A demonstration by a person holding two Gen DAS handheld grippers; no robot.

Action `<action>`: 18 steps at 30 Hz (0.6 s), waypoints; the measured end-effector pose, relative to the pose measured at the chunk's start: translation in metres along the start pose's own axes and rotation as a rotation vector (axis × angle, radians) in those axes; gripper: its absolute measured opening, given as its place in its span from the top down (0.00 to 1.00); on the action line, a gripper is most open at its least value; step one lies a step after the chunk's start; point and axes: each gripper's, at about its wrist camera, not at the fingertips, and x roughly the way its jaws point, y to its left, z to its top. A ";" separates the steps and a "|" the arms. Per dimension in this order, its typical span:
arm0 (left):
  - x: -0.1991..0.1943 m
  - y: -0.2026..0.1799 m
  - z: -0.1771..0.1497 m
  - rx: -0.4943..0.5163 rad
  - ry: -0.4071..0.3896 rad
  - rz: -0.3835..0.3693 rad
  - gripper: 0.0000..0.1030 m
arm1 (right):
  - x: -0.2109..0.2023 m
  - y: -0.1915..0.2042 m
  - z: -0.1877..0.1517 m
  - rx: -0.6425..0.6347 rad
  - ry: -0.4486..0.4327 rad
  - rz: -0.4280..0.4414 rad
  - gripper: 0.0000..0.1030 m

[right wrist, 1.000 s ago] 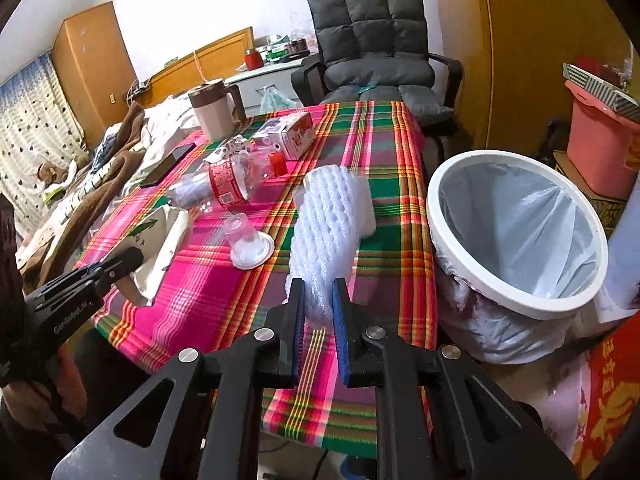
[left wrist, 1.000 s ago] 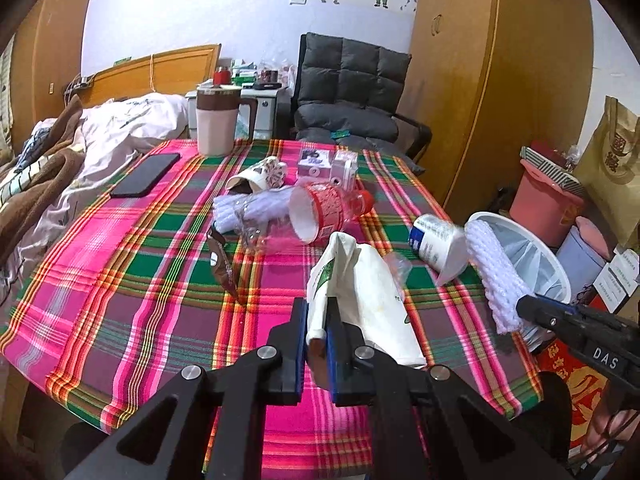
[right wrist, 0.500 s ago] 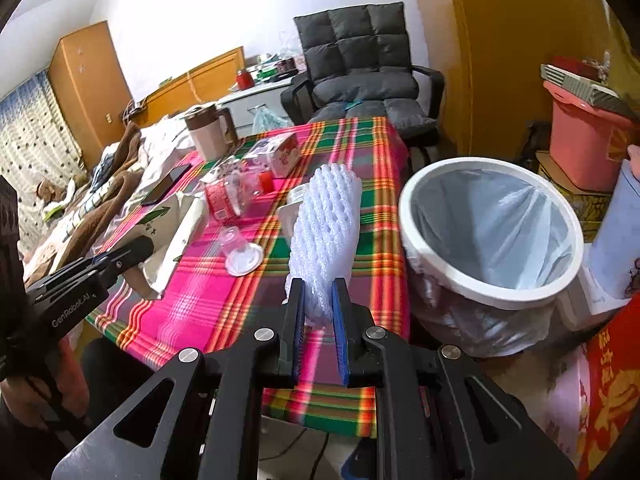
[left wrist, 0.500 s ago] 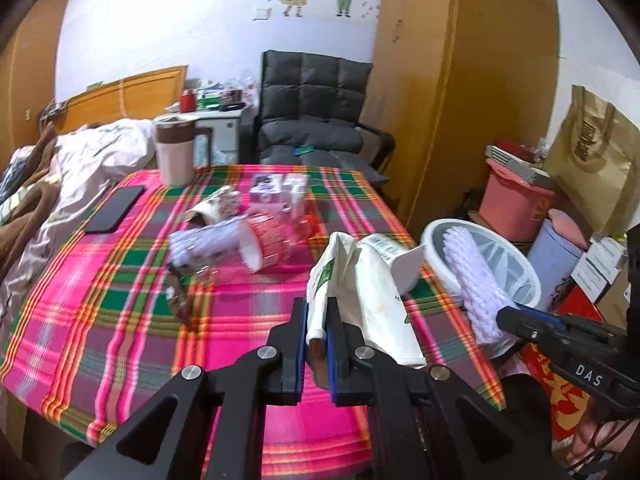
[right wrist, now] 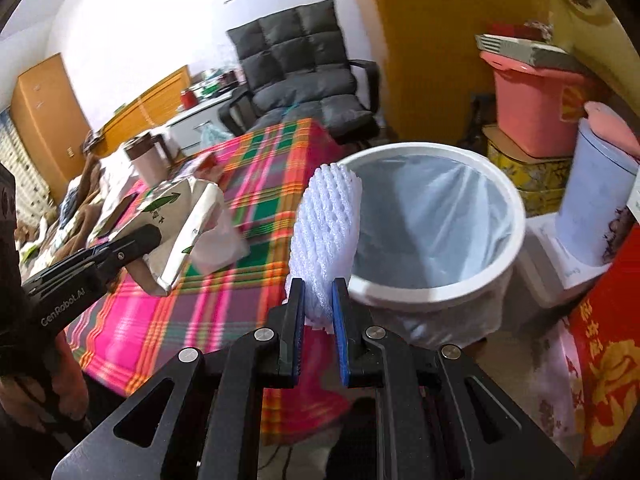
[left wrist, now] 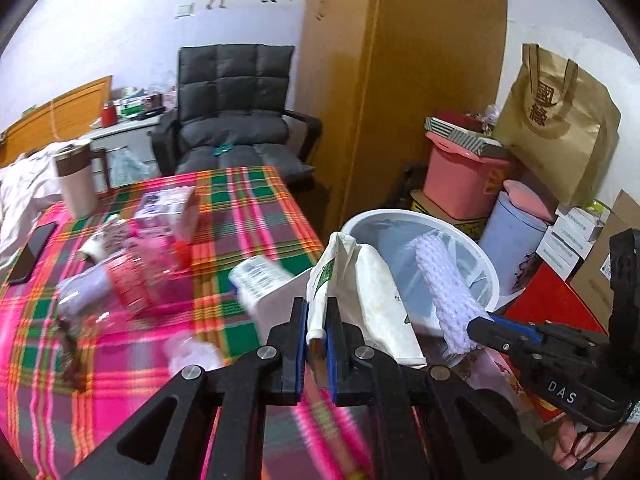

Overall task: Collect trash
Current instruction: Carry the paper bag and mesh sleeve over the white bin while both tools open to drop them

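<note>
Bedroom, table under a pink-green plaid cloth (left wrist: 248, 216), grey quilted chair (left wrist: 232, 116) behind it at 12 o'clock in both views. White round bin (right wrist: 436, 292) with a thin translucent liner stands off the table's corner, at about 2 o'clock from your right gripper. Your left gripper (left wrist: 317, 344) is nearly closed, jaws pinching the folded edge of a crumpled white paper bag (left wrist: 372, 284) with green print; the bag stands up from the jaws and leans toward 1 o'clock, in front of the bin rim. Your right gripper (right wrist: 319, 312) is also nearly closed, clamped on the lower end of a white foam net sleeve (right wrist: 326, 228), soft open-mesh, tubular, upright, its top overlapping the bin's rim at 12 o'clock. Left on the cloth, all motion-blurred: a clear plastic bottle (left wrist: 132, 276) with a red label lying on its side at 10 o'clock from the left gripper, a white cylindrical tub (left wrist: 264, 284) tipped over, a small carton (left wrist: 168, 204), and an upright tumbler (left wrist: 76, 184) with a brown lid.
</note>
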 end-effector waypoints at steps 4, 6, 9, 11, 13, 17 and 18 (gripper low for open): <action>0.030 -0.014 0.012 0.017 0.024 -0.023 0.92 | 0.004 -0.016 0.003 0.026 0.003 -0.023 0.85; 0.044 -0.020 0.018 0.026 0.035 -0.037 0.92 | 0.007 -0.023 0.004 0.036 0.006 -0.038 0.85; 0.063 -0.028 0.024 0.033 0.053 -0.056 0.92 | 0.010 -0.032 0.007 0.051 0.013 -0.051 0.85; 0.077 -0.033 0.027 0.040 0.065 -0.067 0.92 | 0.013 -0.036 0.010 0.058 0.015 -0.055 0.85; 0.088 -0.037 0.028 0.046 0.078 -0.076 0.92 | 0.014 -0.040 0.011 0.062 0.019 -0.060 0.84; 0.109 -0.045 0.030 0.051 0.100 -0.090 0.92 | 0.019 -0.049 0.013 0.073 0.031 -0.069 0.84; 0.113 -0.046 0.030 0.052 0.104 -0.094 0.92 | 0.022 -0.051 0.016 0.075 0.033 -0.068 0.83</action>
